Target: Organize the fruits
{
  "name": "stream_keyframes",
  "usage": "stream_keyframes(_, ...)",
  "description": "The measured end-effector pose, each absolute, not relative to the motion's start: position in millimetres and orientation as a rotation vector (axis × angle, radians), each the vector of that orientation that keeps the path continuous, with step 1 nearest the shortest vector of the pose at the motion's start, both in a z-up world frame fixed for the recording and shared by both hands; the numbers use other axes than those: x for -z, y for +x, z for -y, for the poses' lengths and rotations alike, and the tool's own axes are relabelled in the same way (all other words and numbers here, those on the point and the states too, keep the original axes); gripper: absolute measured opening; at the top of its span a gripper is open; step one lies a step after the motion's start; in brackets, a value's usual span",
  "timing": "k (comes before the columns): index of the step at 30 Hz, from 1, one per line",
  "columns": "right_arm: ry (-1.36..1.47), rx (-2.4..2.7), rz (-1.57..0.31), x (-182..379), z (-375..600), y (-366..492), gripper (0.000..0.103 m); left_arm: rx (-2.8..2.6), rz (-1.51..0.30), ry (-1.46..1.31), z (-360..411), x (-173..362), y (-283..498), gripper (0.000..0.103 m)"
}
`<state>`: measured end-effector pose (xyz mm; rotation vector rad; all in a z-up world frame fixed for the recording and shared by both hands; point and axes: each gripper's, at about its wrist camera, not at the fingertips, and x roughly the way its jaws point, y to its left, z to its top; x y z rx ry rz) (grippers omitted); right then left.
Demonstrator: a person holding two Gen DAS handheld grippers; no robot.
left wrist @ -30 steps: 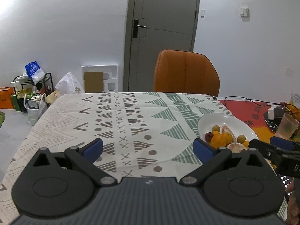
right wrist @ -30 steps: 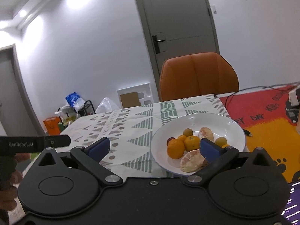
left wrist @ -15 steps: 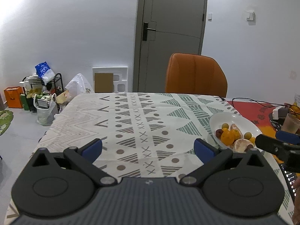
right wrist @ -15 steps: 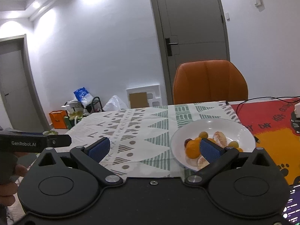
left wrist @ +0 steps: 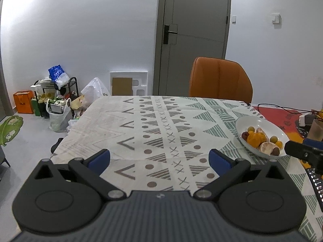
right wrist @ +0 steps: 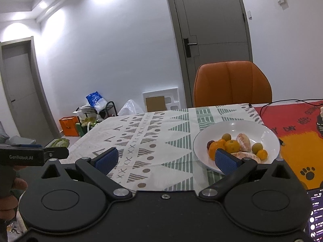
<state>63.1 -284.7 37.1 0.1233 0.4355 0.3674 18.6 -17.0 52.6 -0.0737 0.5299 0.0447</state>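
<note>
A white plate [right wrist: 260,131] sits on the patterned tablecloth [right wrist: 153,137] at the table's right side and holds several fruits: oranges [right wrist: 232,146], peeled citrus pieces [right wrist: 243,142], small green-yellow fruits [right wrist: 257,147] and a dark red one [right wrist: 210,143]. The same plate [left wrist: 247,122] shows at the right of the left wrist view. My left gripper [left wrist: 159,160] is open above the near table edge, holding nothing. My right gripper [right wrist: 165,159] is open too, its right finger pad [right wrist: 227,161] in front of the plate's near rim. The right gripper's tip [left wrist: 302,151] shows beside the plate.
An orange chair [left wrist: 221,79] stands behind the table's far edge. A red and orange mat [right wrist: 298,129] with a cable lies right of the plate, a phone screen [right wrist: 316,217] at the bottom right. Bags and a rack [left wrist: 54,96] clutter the floor at left. A hand [right wrist: 8,191] holds the left gripper.
Both grippers have drawn back and up from the table, so the plate looks smaller and farther. Both stay open. The fruits have not moved.
</note>
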Motion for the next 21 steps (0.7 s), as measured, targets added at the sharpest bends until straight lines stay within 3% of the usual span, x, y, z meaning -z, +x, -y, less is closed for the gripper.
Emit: stream_keyframes(21,0.116,-0.363,-0.488,-18.1,280.2,56.3,0.103,-0.075,-0.547,-0.085,0.5,-34.2,6.7,0.103)
